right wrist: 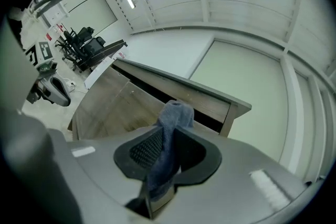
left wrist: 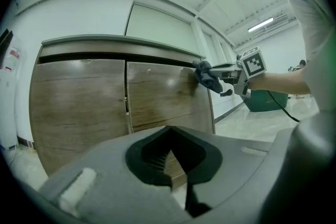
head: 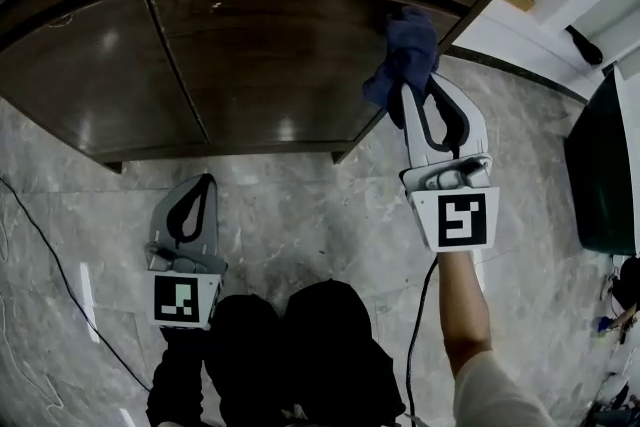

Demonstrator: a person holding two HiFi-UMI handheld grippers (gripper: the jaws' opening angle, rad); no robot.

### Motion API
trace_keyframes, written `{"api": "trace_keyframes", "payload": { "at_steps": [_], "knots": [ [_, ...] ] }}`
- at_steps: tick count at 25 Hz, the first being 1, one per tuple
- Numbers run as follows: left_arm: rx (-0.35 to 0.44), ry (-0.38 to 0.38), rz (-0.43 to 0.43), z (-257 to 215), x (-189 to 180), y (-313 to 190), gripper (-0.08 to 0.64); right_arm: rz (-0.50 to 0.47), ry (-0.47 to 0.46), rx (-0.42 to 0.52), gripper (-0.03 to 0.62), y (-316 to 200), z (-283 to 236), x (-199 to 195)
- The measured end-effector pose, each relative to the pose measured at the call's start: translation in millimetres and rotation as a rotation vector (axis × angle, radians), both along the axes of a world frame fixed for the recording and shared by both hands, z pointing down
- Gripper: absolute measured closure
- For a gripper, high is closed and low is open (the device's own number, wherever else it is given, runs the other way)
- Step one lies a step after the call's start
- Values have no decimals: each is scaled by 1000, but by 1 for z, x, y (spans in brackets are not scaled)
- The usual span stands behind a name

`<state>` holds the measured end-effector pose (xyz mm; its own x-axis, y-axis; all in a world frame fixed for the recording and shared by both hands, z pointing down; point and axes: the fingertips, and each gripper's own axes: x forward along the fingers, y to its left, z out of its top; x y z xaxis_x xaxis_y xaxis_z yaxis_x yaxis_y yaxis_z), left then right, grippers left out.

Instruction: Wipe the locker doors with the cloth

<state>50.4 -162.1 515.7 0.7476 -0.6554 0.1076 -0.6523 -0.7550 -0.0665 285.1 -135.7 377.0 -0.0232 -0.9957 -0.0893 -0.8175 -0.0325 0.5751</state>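
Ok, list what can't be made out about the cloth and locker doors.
- Whether the cloth presses the right door: head view, the cloth covers the spot; left gripper view, too small.
- The doors' lower parts: right gripper view, the right gripper's own body hides them.
- Dirt on the doors: too fine in every view.

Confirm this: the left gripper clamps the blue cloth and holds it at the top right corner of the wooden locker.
Not quite. The right gripper, not the left, clamps the blue cloth and holds it at the top right corner of the wooden locker. The right gripper view shows the cloth between its jaws. The left gripper holds nothing.
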Motion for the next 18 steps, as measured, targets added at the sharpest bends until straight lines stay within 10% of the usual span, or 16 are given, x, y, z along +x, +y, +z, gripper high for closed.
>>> {"api": "trace_keyframes", "payload": {
  "at_steps": [18],
  "knots": [
    [73,-32,-13,6,-9,35,561,-17,146,92,514,-48,-10,26]
  ]
}}
